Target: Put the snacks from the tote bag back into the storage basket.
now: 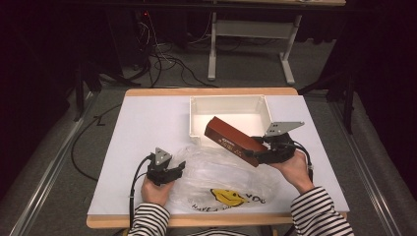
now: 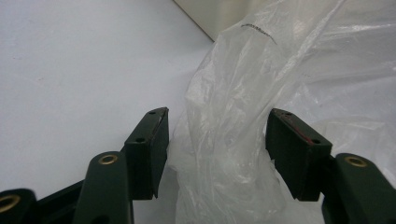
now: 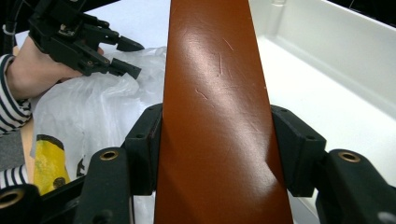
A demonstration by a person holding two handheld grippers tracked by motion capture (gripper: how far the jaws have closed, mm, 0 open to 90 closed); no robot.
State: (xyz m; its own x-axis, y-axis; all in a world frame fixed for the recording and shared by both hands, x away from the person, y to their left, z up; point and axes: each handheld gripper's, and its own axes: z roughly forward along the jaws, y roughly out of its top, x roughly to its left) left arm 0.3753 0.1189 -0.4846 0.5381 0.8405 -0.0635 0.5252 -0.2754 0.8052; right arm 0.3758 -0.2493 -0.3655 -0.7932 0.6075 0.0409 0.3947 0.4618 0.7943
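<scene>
Room stays free left of the white bin (image 1: 229, 103); right hand-held gripper (image 1: 259, 153) pinches a brown box (image 1: 235, 141) over its near rim, left hand-held gripper (image 1: 180, 169) spread around the plastic bag (image 1: 221, 174) on the counter (image 1: 142, 128).

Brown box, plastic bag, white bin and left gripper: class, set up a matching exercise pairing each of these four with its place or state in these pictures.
Column one:
1. brown box
2. plastic bag
3. white bin
4. left gripper

Column two:
A. stands at the far side of the table, open on top
B. clamped between the right gripper's jaws, tilted over the bin's near wall
C. jaws open around a bunched fold of film
D. lies crumpled at the near edge, yellow smiley print showing

Pairs: 1-B, 2-D, 3-A, 4-C
</scene>
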